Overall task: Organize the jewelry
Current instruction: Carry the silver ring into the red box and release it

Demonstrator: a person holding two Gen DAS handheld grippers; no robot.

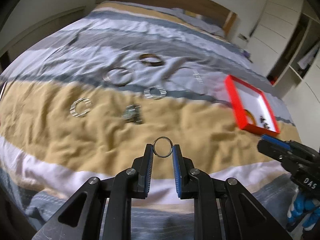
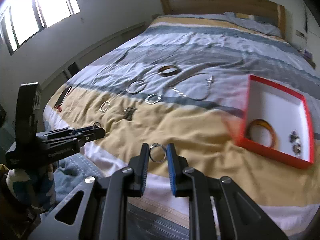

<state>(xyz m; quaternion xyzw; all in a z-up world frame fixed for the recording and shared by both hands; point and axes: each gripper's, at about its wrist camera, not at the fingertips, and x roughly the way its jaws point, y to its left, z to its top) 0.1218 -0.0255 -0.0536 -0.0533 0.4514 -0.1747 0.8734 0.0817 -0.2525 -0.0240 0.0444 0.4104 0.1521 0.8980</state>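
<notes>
My left gripper (image 1: 162, 150) is shut on a plain silver ring (image 1: 163, 138), held above the tan band of the bedspread. My right gripper (image 2: 158, 153) is shut on a silver ring with a small setting (image 2: 153, 158). The red box with a white inside (image 2: 250, 100) lies on the bed to the right; it holds an amber bangle (image 2: 262, 124) and small dark earrings (image 2: 295, 140). Loose on the bed lie an amber bangle (image 2: 169, 70), a silver bangle (image 2: 137, 86), two crystal bracelets (image 2: 153, 99) (image 2: 105, 106), a dark charm piece (image 2: 129, 113) and a chain necklace (image 2: 208, 84).
The bed has a wooden headboard (image 2: 220, 2) and a grey pillow (image 2: 252, 23). A phone (image 2: 63, 97) lies at the bed's left edge. A window (image 2: 36, 10) is at left. Wardrobes (image 1: 280, 20) stand at right. The left gripper also shows in the right wrist view (image 2: 97, 129).
</notes>
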